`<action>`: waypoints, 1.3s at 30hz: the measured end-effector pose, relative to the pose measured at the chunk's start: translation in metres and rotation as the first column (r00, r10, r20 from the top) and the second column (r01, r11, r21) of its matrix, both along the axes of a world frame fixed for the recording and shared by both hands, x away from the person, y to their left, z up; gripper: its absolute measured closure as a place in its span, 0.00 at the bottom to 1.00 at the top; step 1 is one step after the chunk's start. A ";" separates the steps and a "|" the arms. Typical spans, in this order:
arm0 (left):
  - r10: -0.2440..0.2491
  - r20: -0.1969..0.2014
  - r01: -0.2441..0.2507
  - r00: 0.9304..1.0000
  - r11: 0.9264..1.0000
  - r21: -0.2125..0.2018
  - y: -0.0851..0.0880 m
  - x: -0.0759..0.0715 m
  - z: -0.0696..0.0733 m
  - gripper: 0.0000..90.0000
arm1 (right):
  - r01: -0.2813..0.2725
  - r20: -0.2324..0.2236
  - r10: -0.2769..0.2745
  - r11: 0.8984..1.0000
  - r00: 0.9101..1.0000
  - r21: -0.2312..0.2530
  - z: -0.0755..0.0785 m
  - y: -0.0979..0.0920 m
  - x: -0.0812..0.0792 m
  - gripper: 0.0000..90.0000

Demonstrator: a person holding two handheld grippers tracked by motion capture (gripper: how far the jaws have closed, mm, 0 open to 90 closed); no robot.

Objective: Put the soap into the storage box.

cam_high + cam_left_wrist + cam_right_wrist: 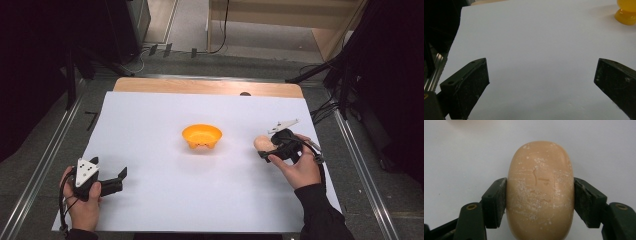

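Note:
A tan, rounded oval object like a bar of soap (540, 192) is clamped between the two black jaws of my right gripper (540, 202); in the high view the soap (263, 143) sticks out to the left of that gripper (267, 150) at the right of the white sheet. An orange bowl (201, 136) stands at the sheet's middle, a short way left of the soap; its edge (627, 12) appears at the top right of the left gripper view. My left gripper (121, 181) rests at the near left with its jaws wide apart over bare sheet (541, 82).
The white sheet (160, 200) covers most of the table, with a wooden strip (200, 86) along the far edge. Metal rails (45, 160) run down both sides. Dark stands and cables crowd the floor beyond the table.

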State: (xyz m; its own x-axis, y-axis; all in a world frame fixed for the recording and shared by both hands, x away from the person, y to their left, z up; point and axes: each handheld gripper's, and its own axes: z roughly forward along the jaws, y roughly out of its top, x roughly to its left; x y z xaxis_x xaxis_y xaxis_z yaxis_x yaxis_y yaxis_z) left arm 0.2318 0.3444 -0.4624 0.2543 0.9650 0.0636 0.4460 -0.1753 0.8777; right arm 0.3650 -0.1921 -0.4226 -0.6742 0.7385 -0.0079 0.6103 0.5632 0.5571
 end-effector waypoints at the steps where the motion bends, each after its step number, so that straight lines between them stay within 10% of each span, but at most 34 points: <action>1: 0.000 0.001 0.000 1.000 1.000 0.000 0.000 0.000 0.000 0.00 | -0.011 0.003 0.011 1.000 1.000 -0.007 0.001 0.002 0.001 0.38; 26: -0.002 0.003 0.002 1.000 1.000 -0.005 0.001 0.000 0.000 0.00 | -0.194 0.051 0.196 0.980 0.979 -0.037 0.015 0.038 0.028 0.38; 39: -0.006 0.002 0.006 1.000 1.000 -0.002 0.001 0.000 0.000 0.00 | -0.291 0.079 0.295 0.955 0.952 -0.063 0.030 0.064 0.038 0.37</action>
